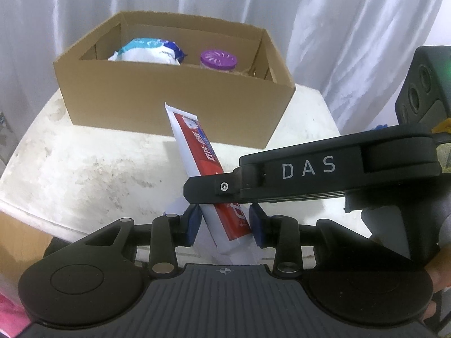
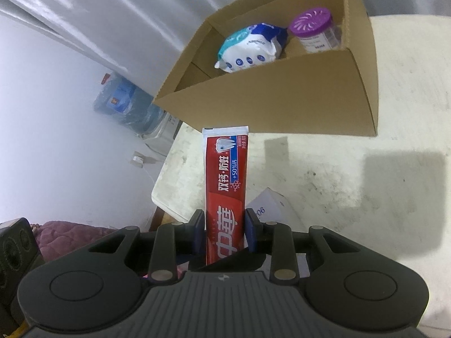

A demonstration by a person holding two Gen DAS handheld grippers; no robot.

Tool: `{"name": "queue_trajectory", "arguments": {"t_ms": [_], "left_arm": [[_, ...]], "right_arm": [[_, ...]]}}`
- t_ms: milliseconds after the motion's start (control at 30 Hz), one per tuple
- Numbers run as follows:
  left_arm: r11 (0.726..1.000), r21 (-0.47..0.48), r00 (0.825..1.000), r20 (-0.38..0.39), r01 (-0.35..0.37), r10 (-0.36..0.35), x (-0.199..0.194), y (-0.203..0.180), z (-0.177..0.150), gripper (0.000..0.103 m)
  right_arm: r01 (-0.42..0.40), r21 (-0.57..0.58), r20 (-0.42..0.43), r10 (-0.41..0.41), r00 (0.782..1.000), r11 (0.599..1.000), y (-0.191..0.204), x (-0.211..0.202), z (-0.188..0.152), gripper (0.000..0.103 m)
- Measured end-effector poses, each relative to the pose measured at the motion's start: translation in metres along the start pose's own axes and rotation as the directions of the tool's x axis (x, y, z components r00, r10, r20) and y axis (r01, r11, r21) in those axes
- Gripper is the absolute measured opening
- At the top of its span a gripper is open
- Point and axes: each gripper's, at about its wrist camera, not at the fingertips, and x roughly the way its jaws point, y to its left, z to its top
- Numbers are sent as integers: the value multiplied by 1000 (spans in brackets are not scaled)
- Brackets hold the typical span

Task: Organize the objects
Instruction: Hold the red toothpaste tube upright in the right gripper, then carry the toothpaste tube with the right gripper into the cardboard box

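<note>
- Progress, as I judge it: 2 items already sit inside the cardboard box (image 2: 282,98) — a wipes pack (image 2: 251,48) and a purple-lidded jar (image 2: 313,32); the toothpaste tube (image 2: 225,186) is not yet in.
- The tube is held above the white table (image 2: 338,183), in front of the box, crimped end pointing toward it.
- Right gripper (image 2: 224,232): narrow, pads pressed on both sides of the tube.
- Left gripper (image 1: 224,224): pads flank the tube's lower part — left pad touching, right pad apparently just apart; I cannot tell if it grips.
- A white carton (image 2: 270,205) lies on the table beneath.
</note>
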Motion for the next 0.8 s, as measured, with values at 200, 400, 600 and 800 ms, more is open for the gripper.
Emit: {"name": "queue_trajectory", "arguments": {"t_ms": [200, 400, 600, 800], "left_arm": [[1000, 2, 1000, 18, -3, 3, -4, -1, 2, 36], [1000, 5, 1000, 24, -10, 10, -8, 0, 4, 36], [1000, 2, 999, 34, -15, 15, -12, 3, 6, 36], [1000, 3, 999, 46, -21, 21, -16, 6, 7, 36]], "right_arm": [[-2, -15, 11, 2, 1000, 1000, 6, -3, 3, 34], [-7, -21, 13, 7, 1000, 1000, 8, -4, 3, 34], [-13, -33, 15, 13, 1000, 999, 13, -3, 5, 34], [-18, -43, 18, 19, 1000, 999, 17, -1, 7, 34]]}}
